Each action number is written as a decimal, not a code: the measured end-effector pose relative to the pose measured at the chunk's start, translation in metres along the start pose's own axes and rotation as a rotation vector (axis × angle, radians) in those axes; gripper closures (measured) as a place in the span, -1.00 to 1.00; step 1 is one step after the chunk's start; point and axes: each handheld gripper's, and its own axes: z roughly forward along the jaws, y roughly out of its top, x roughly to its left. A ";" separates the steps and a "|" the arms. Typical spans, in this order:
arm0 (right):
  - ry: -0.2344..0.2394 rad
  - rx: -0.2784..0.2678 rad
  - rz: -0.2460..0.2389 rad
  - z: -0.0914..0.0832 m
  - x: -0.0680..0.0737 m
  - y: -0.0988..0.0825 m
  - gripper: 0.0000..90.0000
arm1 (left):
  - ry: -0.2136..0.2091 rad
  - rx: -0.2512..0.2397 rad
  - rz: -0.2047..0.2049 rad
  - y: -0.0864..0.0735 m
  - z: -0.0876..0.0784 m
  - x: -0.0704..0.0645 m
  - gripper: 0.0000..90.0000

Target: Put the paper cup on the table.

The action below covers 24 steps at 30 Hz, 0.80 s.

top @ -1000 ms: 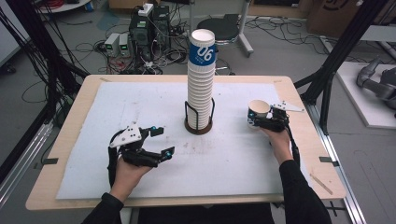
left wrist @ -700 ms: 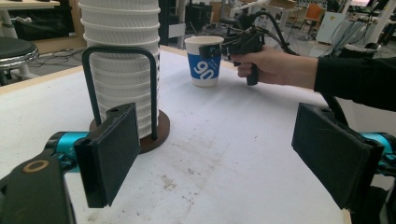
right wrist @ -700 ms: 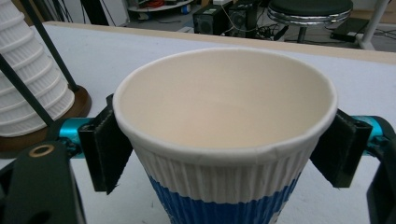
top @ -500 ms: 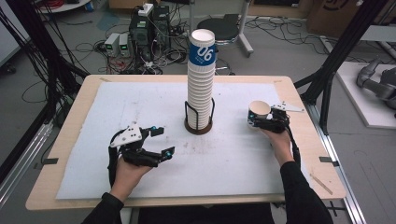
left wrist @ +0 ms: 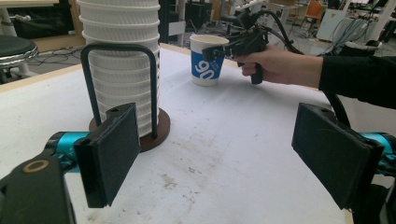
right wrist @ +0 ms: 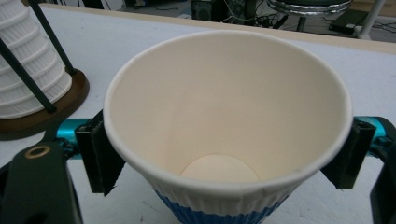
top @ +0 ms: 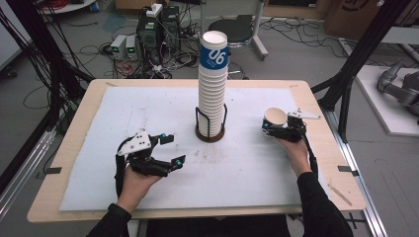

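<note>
Left gripper (top: 168,150) — near left of the table (top: 74,143), jaws spread, nothing between them. Right gripper (top: 271,129) — right side, jaws have just been opening; the paper cup (top: 274,117) stands upright between them, pads at its sides, looking eased off. Farther in, mid-table, the cup stack (top: 213,84) rises from its wire holder (top: 209,129).

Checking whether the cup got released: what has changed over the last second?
The right gripper has just been opening its fingers, with the single cup standing between them on the table. Both hands, the open left gripper and the cup stack stayed put.
</note>
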 end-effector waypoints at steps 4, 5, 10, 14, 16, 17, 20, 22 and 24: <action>-0.013 0.006 -0.008 0.000 0.001 0.000 -0.69 | -0.002 -0.001 0.003 0.000 0.000 0.000 -0.66; -0.018 0.009 -0.011 0.000 0.001 0.000 -0.69 | -0.003 -0.001 0.003 0.000 0.000 0.000 -0.66; -0.016 0.028 -0.011 0.000 0.002 0.000 -0.69 | -0.004 0.000 0.001 0.000 0.001 0.000 -0.66; -0.016 0.039 -0.011 -0.002 0.003 -0.001 -0.70 | -0.005 0.002 0.001 0.000 0.001 0.000 -0.66; -0.027 0.047 -0.016 -0.004 0.004 0.000 -0.69 | -0.007 0.003 0.001 0.000 0.002 0.000 -0.66; -0.032 0.050 -0.018 -0.005 0.004 0.000 -0.69 | -0.006 0.003 0.001 0.000 0.002 0.000 -0.66; -0.040 0.049 -0.021 -0.009 0.005 0.000 -0.69 | -0.008 0.006 0.002 0.000 0.002 0.001 -0.66; -0.044 0.051 -0.018 -0.011 0.005 0.000 -0.69 | -0.009 0.008 0.002 0.000 0.002 0.001 -0.66; -0.035 0.061 -0.012 -0.013 0.005 0.000 -0.69 | -0.009 0.006 0.002 0.000 0.002 0.001 -0.66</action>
